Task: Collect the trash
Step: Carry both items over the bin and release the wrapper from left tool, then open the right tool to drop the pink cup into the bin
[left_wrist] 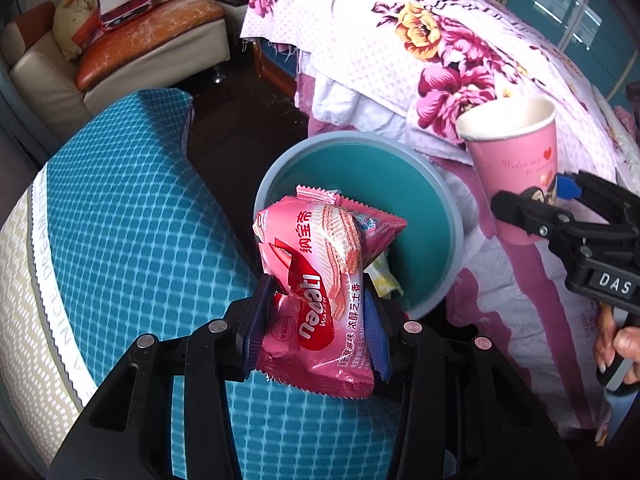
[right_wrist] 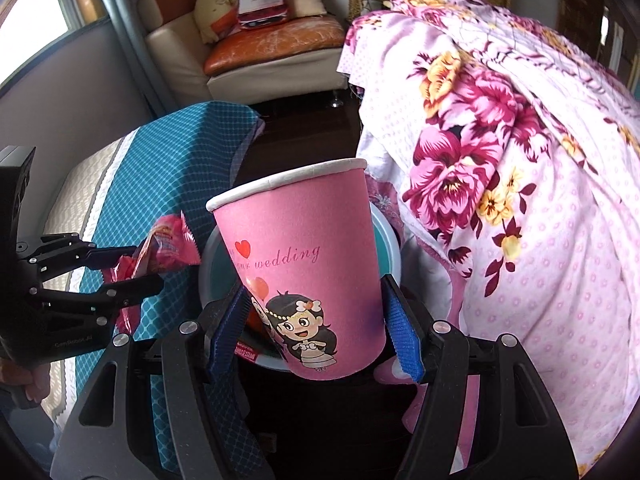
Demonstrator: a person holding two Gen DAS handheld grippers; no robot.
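My left gripper (left_wrist: 318, 320) is shut on a pink wafer wrapper (left_wrist: 320, 276), crumpled between its blue pads and held over the near rim of a teal bin (left_wrist: 400, 184). In the right wrist view the same wrapper (right_wrist: 160, 248) sticks out of the left gripper (right_wrist: 132, 268) at the left edge. My right gripper (right_wrist: 316, 312) is shut on a pink paper cup (right_wrist: 304, 264) printed with a cartoon bride, held upright above the bin (right_wrist: 386, 240). From the left wrist view the cup (left_wrist: 512, 160) hangs at the bin's right side in the right gripper (left_wrist: 536, 204). Some trash lies inside the bin.
A teal checked mattress (left_wrist: 132, 208) lies left of the bin, and a floral pink quilt (left_wrist: 420, 52) drapes off a bed on the right. Dark floor runs between them toward a cream sofa (left_wrist: 120, 52) with an orange cushion. A hand (left_wrist: 616, 348) grips the right tool's handle.
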